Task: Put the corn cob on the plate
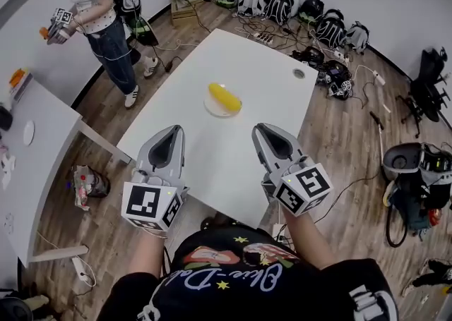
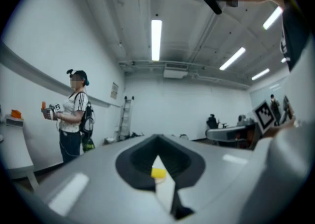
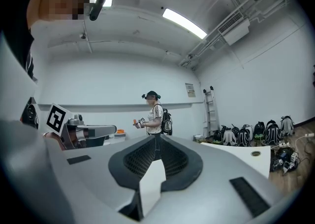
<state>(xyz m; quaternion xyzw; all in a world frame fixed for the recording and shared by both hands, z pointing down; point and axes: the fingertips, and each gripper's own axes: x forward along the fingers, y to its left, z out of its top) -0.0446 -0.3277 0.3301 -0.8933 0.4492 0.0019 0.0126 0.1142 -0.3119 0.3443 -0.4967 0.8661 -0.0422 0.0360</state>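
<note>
A yellow corn cob (image 1: 224,97) lies on a small white plate (image 1: 211,108) near the middle of the white table (image 1: 261,58). My left gripper (image 1: 171,135) hovers over the table's near edge, below and left of the plate, with its jaws together and nothing in them. My right gripper (image 1: 263,131) is level with it to the right, also shut and empty. In the left gripper view, the left gripper (image 2: 158,142) points at the corn cob (image 2: 158,172), seen through the slit between the pads. In the right gripper view, the right gripper (image 3: 156,142) holds nothing.
A person (image 1: 99,9) with hand-held grippers stands at the upper left beside a second white table (image 1: 39,143). Backpacks (image 1: 282,5) and cables line the far wall. A chair (image 1: 431,80) and gear stand at the right on the wooden floor.
</note>
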